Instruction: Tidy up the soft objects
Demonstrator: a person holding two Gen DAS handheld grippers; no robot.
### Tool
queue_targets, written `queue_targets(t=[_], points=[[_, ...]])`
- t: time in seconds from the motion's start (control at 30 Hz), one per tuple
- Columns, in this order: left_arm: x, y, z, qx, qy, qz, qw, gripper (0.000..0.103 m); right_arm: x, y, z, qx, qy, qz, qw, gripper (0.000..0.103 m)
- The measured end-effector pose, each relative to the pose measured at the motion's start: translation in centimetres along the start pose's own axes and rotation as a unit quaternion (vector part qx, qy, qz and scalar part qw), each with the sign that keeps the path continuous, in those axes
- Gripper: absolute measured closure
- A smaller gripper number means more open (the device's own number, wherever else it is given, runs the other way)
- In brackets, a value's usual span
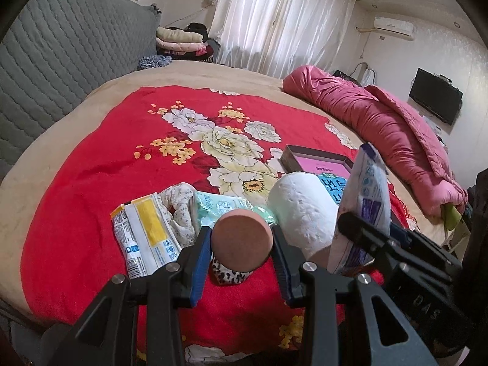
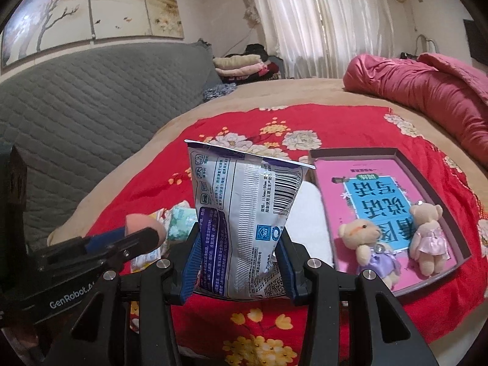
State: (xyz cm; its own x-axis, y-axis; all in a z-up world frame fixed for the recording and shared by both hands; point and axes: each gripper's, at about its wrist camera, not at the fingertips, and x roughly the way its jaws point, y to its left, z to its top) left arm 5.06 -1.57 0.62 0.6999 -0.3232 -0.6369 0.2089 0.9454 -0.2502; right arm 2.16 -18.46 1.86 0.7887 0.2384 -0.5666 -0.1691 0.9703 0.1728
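Blue-padded fingers (image 1: 201, 262) of the left gripper (image 1: 241, 263) are seen pinching a round pink sponge (image 1: 242, 239); the sponge sits between the jaws at their tips, its flat face turned toward the camera. Below it a leopard-print item (image 1: 228, 273) rests on the red floral blanket (image 1: 100, 164). Just beyond the sponge a cluster is laid out: a yellow-and-white packet (image 1: 143, 235), a pale floral cloth (image 1: 183, 204), a green tissue pack (image 1: 219, 207) and a white roll (image 1: 302, 210).

In the right wrist view, the right gripper (image 2: 241, 262) is closed on a white-and-purple wipes pack (image 2: 244, 213). The pack is held upright, its lower part squeezed between the jaws and its upper edge flaring above them. The left gripper with its sponge (image 2: 143, 227) is visible at the left, near the pack but apart from it.

To the right a shallow box (image 2: 457, 213) lies on the blanket, holding a pink book (image 2: 329, 189) on which two small bears are placed, one in a lilac dress (image 2: 370, 248) and one in a pink dress (image 2: 427, 238).
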Motion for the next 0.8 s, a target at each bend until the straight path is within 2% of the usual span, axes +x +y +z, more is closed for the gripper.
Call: queue_targets(t=[0.53,0.67,0.8], points=[[-0.4,-5.6,-1.5,0.069,0.007,-0.019,0.9974,0.065,-3.1,-3.8,0.5,0.042,-0.032,-0.036,0.998,0.056],[-0.2,-6.6,-1.6,0.074,0.011,-0.023,0.9969,0.065,-3.6,-5.0,0.8,0.048,-0.040,-0.053,0.997,0.056],[-0.2,-7.5,-1.5,0.081,0.008,-0.030,0.9962,0.065,-3.9,-6.6,0.9,0.051,-0.041,-0.088,0.994,0.056]])
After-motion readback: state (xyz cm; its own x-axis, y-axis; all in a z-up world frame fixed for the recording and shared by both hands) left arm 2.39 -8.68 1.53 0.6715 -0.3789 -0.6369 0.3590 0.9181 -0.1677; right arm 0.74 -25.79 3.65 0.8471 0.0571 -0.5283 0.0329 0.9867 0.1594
